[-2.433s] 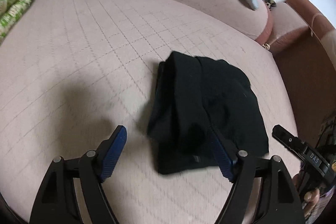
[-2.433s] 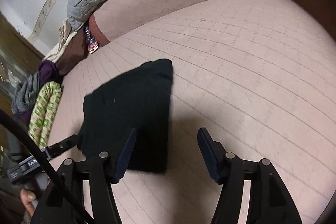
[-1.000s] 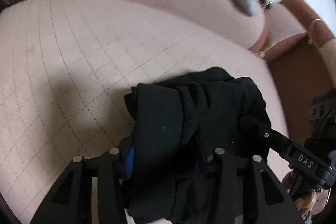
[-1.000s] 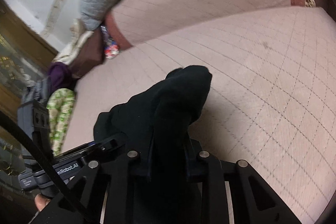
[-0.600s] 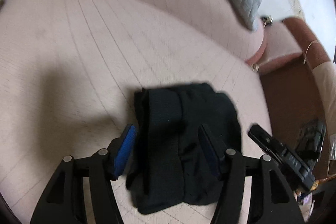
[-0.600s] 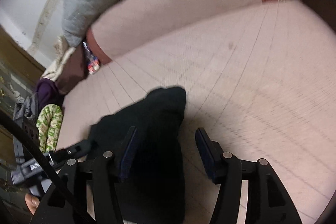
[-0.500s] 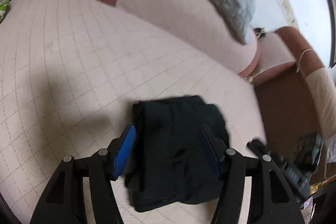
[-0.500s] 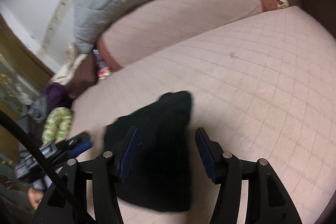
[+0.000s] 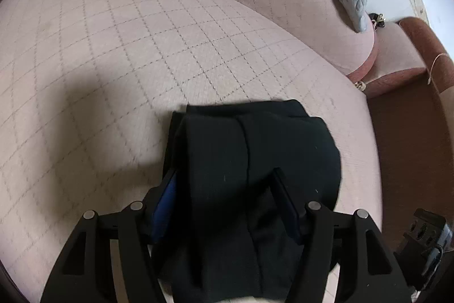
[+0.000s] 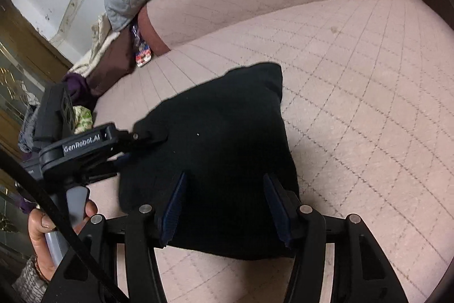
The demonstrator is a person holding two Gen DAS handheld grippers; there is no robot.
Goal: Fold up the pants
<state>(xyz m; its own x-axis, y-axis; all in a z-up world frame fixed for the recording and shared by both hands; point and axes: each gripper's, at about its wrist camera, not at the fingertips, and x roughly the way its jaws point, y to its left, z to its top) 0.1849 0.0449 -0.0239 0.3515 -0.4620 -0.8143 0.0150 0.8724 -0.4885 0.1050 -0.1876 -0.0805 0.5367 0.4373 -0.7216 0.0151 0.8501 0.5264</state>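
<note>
Black folded fabric pants (image 9: 255, 161) lie on the pink quilted sofa seat (image 9: 113, 53), long axis running away from my cameras toward the backrest. My left gripper (image 9: 227, 200) and right gripper (image 10: 224, 198) straddle the near edge, jaws just spread, pads not pinching it.

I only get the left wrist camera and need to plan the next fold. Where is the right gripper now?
Observer: The right gripper sits over the near right edge of the pants. Its jaws have just been opening, and the pants lie between them unpinched.
Operator: Is there any clutter past the left end?
Observer: Yes, a green patterned cloth lies just beyond the far left end of the seat.
</note>
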